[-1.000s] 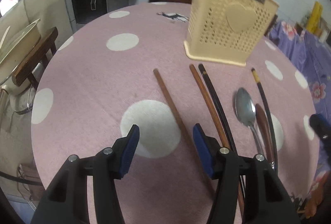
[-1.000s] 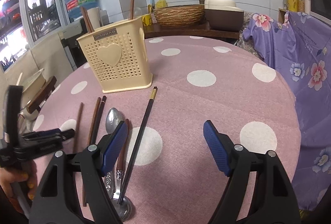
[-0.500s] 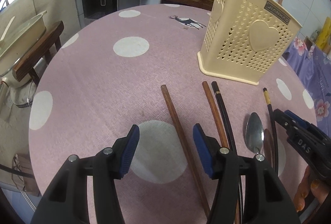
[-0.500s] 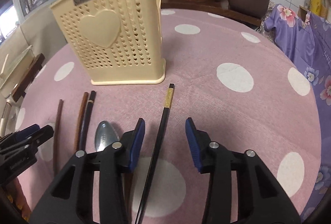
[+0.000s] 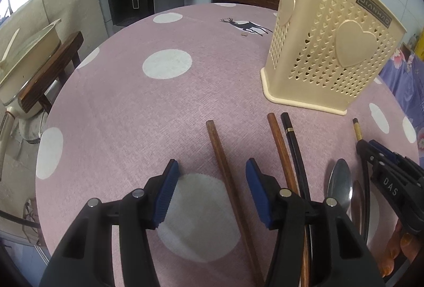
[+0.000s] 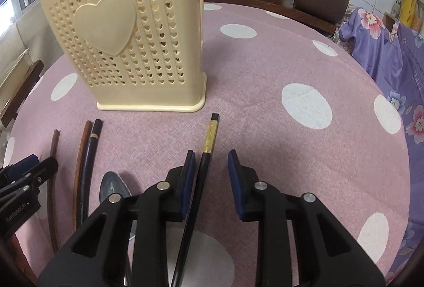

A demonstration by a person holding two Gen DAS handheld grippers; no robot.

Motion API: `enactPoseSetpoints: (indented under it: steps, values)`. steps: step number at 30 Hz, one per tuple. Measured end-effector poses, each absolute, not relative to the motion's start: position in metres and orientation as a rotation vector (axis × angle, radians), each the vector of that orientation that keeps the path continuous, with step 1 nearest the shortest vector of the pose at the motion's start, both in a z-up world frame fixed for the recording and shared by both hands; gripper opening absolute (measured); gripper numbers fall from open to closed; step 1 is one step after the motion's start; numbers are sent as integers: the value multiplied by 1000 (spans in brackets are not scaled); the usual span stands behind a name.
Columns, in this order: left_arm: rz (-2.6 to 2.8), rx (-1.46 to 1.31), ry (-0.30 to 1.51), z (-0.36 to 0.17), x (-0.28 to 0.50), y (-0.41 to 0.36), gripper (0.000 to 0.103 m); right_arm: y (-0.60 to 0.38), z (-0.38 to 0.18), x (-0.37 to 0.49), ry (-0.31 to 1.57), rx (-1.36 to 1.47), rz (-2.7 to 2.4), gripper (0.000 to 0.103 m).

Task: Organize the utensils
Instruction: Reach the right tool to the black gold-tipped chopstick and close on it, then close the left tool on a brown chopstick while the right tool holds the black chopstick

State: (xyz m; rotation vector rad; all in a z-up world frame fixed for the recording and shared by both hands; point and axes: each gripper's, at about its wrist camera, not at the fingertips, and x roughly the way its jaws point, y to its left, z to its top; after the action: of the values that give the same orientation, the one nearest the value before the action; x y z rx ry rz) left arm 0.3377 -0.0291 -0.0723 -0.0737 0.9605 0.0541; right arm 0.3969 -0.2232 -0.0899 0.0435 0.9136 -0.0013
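On the round table (image 5: 111, 106), under a pink cloth with white dots, a cream holder (image 5: 328, 48) with heart-shaped holes stands upright toward the far edge; brown sticks rise from it in the left wrist view. In front of the holder the utensils lie in a row, pointing roughly at it. The left gripper (image 5: 210, 181) is open, its blue pads wide apart, and a brown chopstick (image 5: 222, 167) lies on the cloth in the gap between them, touching neither pad. Just to its right, a second brown chopstick (image 5: 281, 149) and a black chopstick (image 5: 294, 146) lie side by side, nearly touching. Further right lies a steel spoon (image 5: 340, 181), bowl toward the holder. The right gripper (image 6: 211, 167) is open too, its jaws either side of a black chopstick with a gold band (image 6: 209, 138); this one sits close against the left pad (image 6: 185, 181), but whether they touch is unclear.
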Motion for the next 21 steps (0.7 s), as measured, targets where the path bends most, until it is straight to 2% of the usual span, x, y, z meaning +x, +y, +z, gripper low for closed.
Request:
enactPoseSetpoints:
  steps: [5, 13, 21]
  values:
    - [64, -49, 956, -73, 345, -35, 37, -230, -88, 408, 914, 66, -21, 11]
    - [58, -52, 958, -72, 351, -42, 15, -234, -88, 417, 910, 67, -11, 10]
    - [31, -100, 969, -72, 348, -46, 13, -236, -88, 420, 905, 63, -8, 10]
